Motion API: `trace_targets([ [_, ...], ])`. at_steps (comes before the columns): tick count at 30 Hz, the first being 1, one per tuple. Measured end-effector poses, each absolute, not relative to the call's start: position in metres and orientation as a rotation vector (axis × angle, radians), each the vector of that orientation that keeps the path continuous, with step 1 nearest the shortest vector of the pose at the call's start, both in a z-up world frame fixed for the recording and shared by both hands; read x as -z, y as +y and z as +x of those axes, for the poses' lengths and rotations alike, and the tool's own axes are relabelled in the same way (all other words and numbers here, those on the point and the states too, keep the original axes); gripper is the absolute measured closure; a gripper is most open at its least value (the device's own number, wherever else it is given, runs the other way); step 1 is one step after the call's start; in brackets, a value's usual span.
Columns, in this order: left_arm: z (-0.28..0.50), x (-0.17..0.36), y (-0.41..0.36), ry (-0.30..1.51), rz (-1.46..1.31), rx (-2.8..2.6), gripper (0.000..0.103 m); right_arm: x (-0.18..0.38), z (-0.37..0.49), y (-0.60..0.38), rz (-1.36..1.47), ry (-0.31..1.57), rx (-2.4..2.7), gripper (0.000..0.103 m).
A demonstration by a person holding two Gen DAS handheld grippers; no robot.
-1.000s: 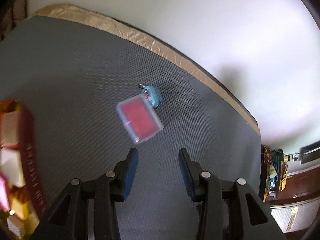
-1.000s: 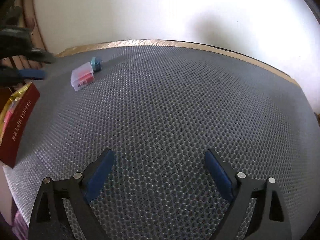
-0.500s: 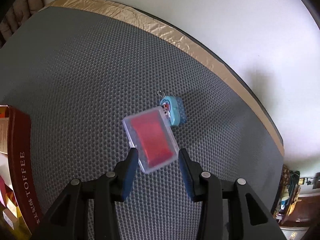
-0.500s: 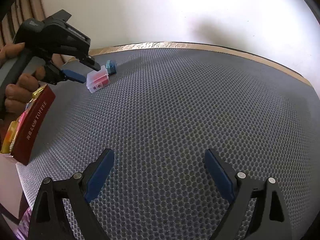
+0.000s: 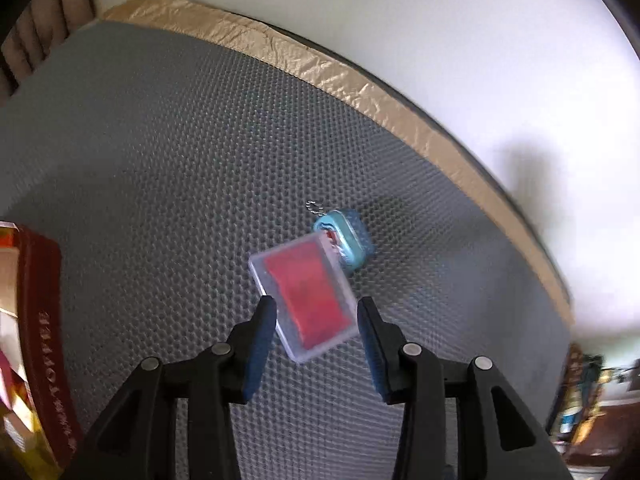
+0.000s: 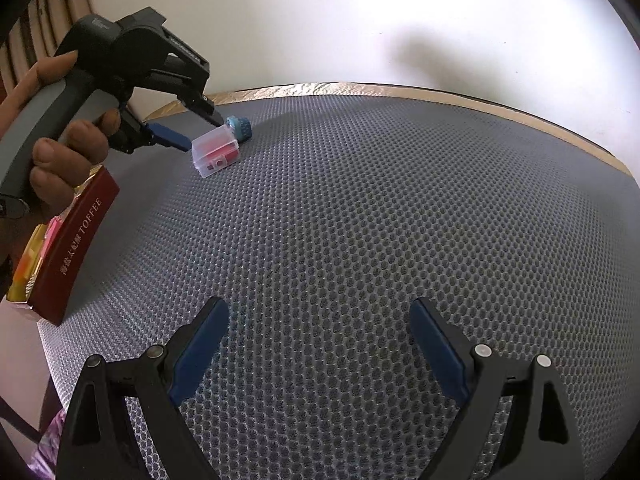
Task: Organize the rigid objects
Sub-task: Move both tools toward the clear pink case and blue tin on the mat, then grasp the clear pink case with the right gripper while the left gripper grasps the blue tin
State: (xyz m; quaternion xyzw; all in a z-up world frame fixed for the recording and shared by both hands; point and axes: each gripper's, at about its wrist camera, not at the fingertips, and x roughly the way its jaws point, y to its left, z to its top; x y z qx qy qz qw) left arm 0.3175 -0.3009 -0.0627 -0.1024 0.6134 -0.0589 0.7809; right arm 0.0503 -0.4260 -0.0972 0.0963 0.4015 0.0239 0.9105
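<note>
A clear plastic case with a red insert (image 5: 310,295) lies on the grey mesh mat (image 5: 160,152). A small blue keychain charm (image 5: 346,240) touches its far end. My left gripper (image 5: 316,308) is open, its fingers on either side of the case's near end, not closed on it. In the right wrist view the case (image 6: 215,151) and charm (image 6: 239,127) sit at far left, with the left gripper (image 6: 200,132) over them. My right gripper (image 6: 318,316) is open and empty above the mat's near part.
A dark red TOFFEE box (image 6: 70,248) holding several coloured items lies at the mat's left edge, also seen in the left wrist view (image 5: 42,332). A gold foil strip (image 5: 320,68) borders the mat's far edge against a white wall.
My left gripper has advanced toward the clear case, so its open fingers now flank the case's near end. The right gripper has stayed still.
</note>
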Motion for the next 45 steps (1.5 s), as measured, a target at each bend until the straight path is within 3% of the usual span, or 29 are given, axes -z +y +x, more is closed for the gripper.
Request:
trace_targets([
  [15, 0.319, 0.06, -0.299, 1.299, -0.349, 0.114, 0.059, 0.1, 0.047, -0.417, 0.203, 0.828, -0.071, 0.012],
  [20, 0.3, 0.043, -0.263, 1.247, -0.446, 0.152, 0.059, 0.093, 0.047, -0.414, 0.208, 0.812, -0.151, 0.012],
  [27, 0.289, 0.019, -0.221, 1.24, -0.363, 0.149, 0.059, 0.066, 0.138, -0.389, 0.038, 0.762, -0.267, 0.008],
  [38, 0.289, 0.018, -0.195, 1.28, -0.256, 0.176, 0.059, 0.092, 0.245, -0.366, 0.017, 0.896, -0.285, 0.008],
  [42, 0.29, 0.024, -0.197, 1.287, -0.242, 0.185, 0.059, 0.098, 0.255, -0.365, 0.07, 0.921, -0.307, 0.028],
  [43, 0.29, 0.026, -0.197, 1.291, -0.24, 0.189, 0.059, 0.099, 0.258, -0.363, 0.067, 0.912, -0.318, 0.045],
  [44, 0.289, 0.026, -0.197, 1.293, -0.238, 0.191, 0.059, 0.099, 0.258, -0.362, 0.065, 0.908, -0.335, 0.053],
  [45, 0.289, 0.027, -0.199, 1.297, -0.23, 0.188, 0.059, 0.098, 0.255, -0.361, 0.051, 0.909, -0.332, 0.053],
])
